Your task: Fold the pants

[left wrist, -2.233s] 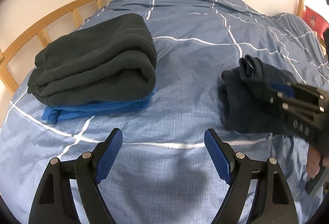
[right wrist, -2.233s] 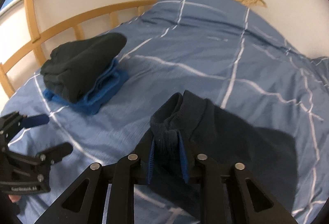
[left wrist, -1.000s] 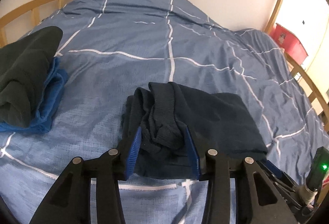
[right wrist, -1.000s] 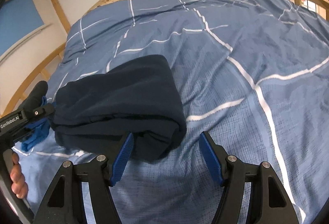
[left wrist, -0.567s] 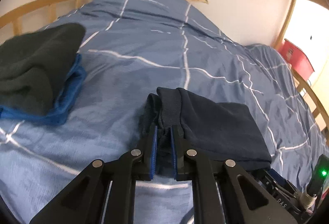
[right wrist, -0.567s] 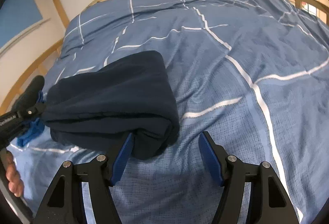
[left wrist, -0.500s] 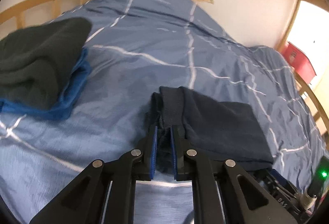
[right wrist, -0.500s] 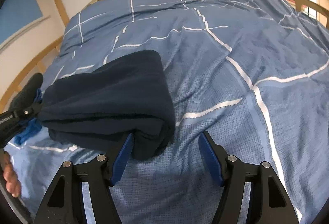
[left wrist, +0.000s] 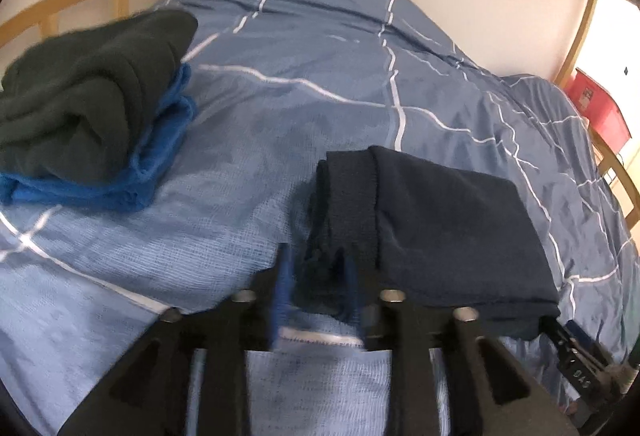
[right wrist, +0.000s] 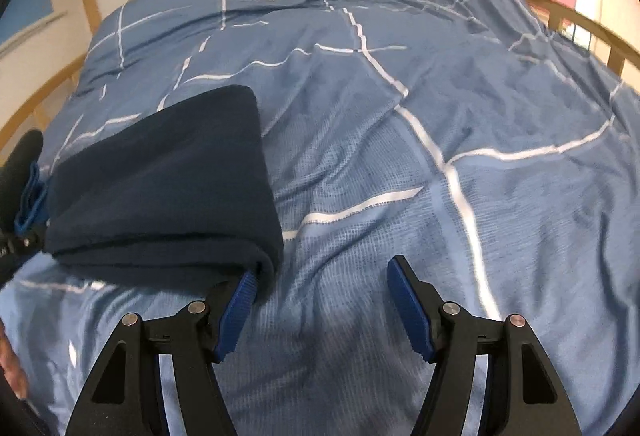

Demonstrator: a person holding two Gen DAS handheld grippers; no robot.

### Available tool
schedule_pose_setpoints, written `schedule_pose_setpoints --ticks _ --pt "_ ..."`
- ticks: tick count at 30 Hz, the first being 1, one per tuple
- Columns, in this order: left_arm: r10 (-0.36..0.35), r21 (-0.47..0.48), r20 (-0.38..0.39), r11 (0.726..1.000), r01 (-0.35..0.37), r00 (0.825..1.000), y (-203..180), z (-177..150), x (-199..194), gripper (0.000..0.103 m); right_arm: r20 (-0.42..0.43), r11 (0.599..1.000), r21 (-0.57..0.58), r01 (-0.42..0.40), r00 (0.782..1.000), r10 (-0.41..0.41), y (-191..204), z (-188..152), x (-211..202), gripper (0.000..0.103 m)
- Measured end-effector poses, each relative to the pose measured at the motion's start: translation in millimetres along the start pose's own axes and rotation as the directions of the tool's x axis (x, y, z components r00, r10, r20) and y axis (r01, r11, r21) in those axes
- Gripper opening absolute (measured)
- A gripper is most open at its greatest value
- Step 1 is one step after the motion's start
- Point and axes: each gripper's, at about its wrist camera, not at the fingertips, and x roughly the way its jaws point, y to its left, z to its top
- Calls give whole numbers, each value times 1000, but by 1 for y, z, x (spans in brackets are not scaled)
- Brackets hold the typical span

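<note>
Folded pants gripped at one end, nearly ready to stack

The dark navy knit pants (left wrist: 440, 220) lie folded into a compact rectangle on the blue white-checked duvet (left wrist: 320, 84). The left gripper (left wrist: 316, 284) has its jaws clamped on the waistband end; the right gripper (right wrist: 320, 300) has its jaws apart beside the fold. Probably only placing them remains, perhaps with the dark green and blue folded stack (left wrist: 92, 108).

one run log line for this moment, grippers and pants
left gripper: shut on navy pants waistband end | right gripper: open beside fold | folded stack: far left on duvet
</note>
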Motion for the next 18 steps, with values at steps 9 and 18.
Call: schedule_pose_setpoints --ticks 9,18 --pt "-43 103 98 994 33 994 -12 20 -46 70 180 994 -88 -62 981 77 8 25 -55 82" --pt "-91 140 51 987 83 995 -14 35 -11 72 181 974 -133 -185 961 207 19 67 -18 82"
